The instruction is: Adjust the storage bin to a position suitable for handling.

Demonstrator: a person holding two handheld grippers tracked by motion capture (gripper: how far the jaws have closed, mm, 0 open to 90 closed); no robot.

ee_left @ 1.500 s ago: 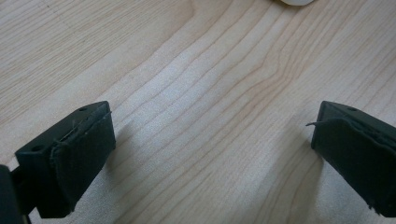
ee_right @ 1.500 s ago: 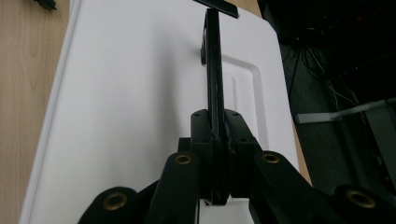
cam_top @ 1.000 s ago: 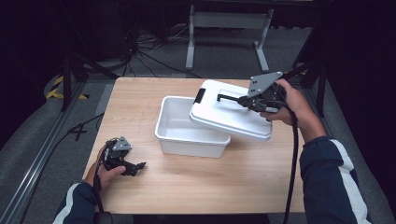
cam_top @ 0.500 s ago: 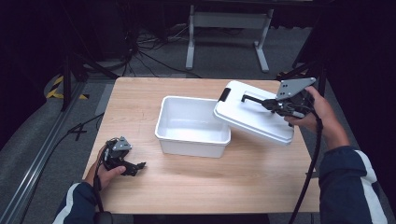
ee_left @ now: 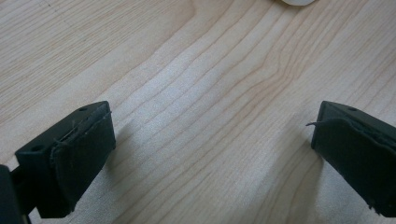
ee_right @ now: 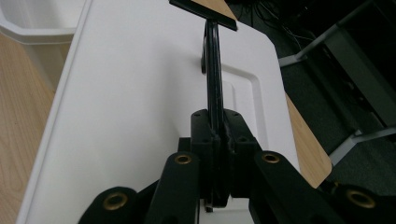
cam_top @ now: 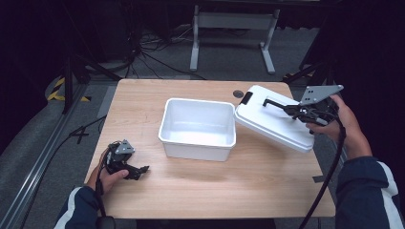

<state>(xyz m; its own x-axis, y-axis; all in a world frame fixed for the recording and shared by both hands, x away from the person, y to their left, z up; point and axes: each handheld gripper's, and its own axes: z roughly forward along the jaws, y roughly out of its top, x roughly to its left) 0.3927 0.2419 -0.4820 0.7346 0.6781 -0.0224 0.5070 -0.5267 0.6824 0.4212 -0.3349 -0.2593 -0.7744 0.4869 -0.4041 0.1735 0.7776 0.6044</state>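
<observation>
A white plastic bin [cam_top: 198,129] stands open in the middle of the wooden table [cam_top: 143,105]. Its white lid [cam_top: 267,124] hangs tilted just right of the bin, above the table's right edge. My right gripper [cam_top: 298,112] is shut on the lid's thin black handle [cam_top: 274,102]. In the right gripper view the handle [ee_right: 214,60] runs straight out from the gripper [ee_right: 215,135] over the lid [ee_right: 130,102], with the bin's rim [ee_right: 32,23] at upper left. My left gripper [cam_top: 136,171] rests low at the table's front left, open, its pads [ee_left: 84,154] wide apart over bare wood.
A black latch [cam_top: 246,98] sits on the lid's far corner, near a round cable hole [cam_top: 237,94] in the table. Behind the table stands a grey metal frame [cam_top: 229,28] among cables on the floor. A corner of the bin [ee_left: 299,2] lies ahead of the left gripper.
The right gripper has carried the lid to the right, off the bin's top and out past its right rim. The left gripper has stayed where it was.
</observation>
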